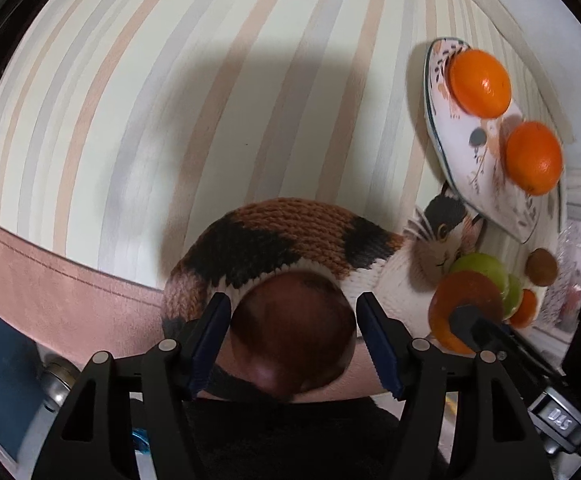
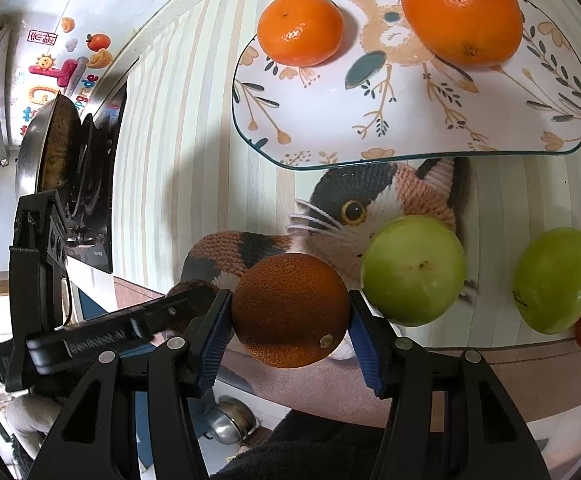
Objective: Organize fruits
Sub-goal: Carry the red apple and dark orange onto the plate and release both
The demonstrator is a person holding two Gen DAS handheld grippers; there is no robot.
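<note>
Oranges held in both grippers, plate at twelve o'clock.
Right gripper clenches a dark orange; left gripper clenches a dark fruit. Round skins could slip out; the green apple at two o'clock could be bumped; oranges on the plate might roll.

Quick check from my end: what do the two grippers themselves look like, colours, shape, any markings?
Both match. The left gripper and right gripper have glossy black plastic linkage arms with triangular cut-outs and round silver pivot pins. Each finger carries a ribbed dark-blue pad. In the right view, the left gripper's black body shows white lettering, too blurred to read. No cables are visible.
</note>
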